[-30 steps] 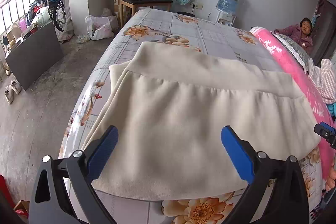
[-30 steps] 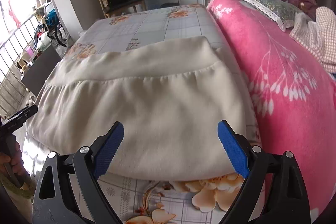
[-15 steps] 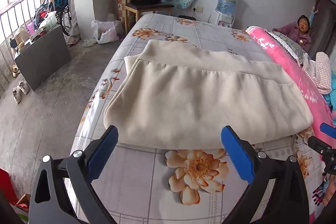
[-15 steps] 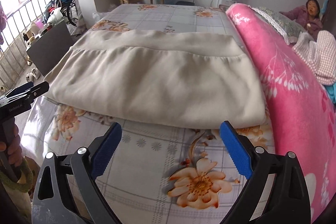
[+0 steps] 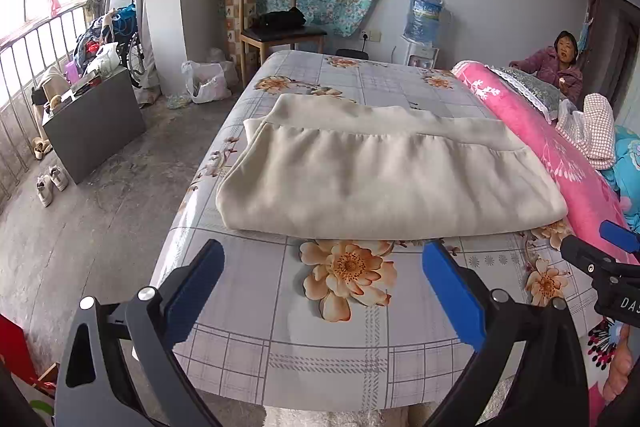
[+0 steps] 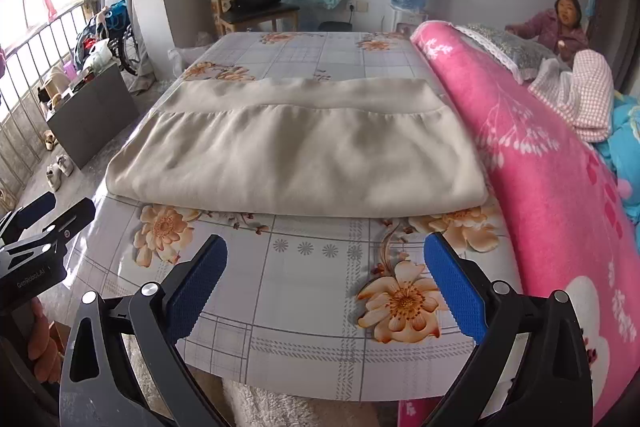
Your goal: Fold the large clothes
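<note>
A cream garment lies folded into a flat rectangle across the flowered bed sheet, its ribbed band along the far edge. It also shows in the right wrist view. My left gripper is open and empty, above the near end of the bed, well short of the garment. My right gripper is open and empty too, equally short of it. The right gripper's tip shows at the left wrist view's right edge, and the left gripper shows at the right wrist view's left edge.
A rolled pink blanket lines the bed's right side, with a person sitting beyond it. A wooden chair and a water dispenser stand past the bed. A dark cabinet and shoes are on the floor at left.
Both grippers have pulled back from over the garment toward the near end of the bed and risen. The garment lies still, released and folded.
</note>
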The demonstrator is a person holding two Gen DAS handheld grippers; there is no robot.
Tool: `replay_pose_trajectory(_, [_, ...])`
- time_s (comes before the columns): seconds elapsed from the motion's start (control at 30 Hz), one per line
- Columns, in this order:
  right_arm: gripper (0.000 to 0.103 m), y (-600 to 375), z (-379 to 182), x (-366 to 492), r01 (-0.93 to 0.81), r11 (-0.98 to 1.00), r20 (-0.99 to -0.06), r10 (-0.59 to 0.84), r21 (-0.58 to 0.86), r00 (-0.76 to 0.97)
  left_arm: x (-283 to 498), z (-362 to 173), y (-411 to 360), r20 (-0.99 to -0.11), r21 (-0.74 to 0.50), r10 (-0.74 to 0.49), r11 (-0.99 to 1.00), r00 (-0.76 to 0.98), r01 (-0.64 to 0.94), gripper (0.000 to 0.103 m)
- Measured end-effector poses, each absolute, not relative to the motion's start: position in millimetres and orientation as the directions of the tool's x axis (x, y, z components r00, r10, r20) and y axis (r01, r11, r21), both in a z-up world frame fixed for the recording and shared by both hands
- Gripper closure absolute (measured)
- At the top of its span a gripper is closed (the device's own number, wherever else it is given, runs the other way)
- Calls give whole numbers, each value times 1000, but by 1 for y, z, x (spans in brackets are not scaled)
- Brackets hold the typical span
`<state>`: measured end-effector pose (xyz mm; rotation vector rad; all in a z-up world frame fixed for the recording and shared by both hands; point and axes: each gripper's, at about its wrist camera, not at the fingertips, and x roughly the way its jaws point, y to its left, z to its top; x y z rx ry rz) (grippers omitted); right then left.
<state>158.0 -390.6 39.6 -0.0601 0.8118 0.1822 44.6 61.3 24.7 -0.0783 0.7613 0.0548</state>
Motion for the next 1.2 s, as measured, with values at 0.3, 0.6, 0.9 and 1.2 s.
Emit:
replay_pose_trajectory(0.3, [8, -396, 45, 151, -146, 989, -704, 112, 12, 701, 35, 32, 52, -678, 30, 121, 990, 725, -137, 5])
replay_pose_trajectory(0.6, [8, -396, 46, 149, -138, 990, -705, 100, 4, 702, 33, 42, 52, -682, 48, 135, 989, 719, -140, 5])
replay_pose_trajectory(0.9, [8, -393, 58, 143, -145, 989, -672, 100, -12, 734, 29, 59, 61, -658, 6, 147, 982, 739, -190, 5])
replay_pose_trajectory(1.2, [8, -395, 49, 156, -120, 993, -711, 86, 2, 698, 54, 39, 42, -741, 4, 101, 989, 664, -146, 5])
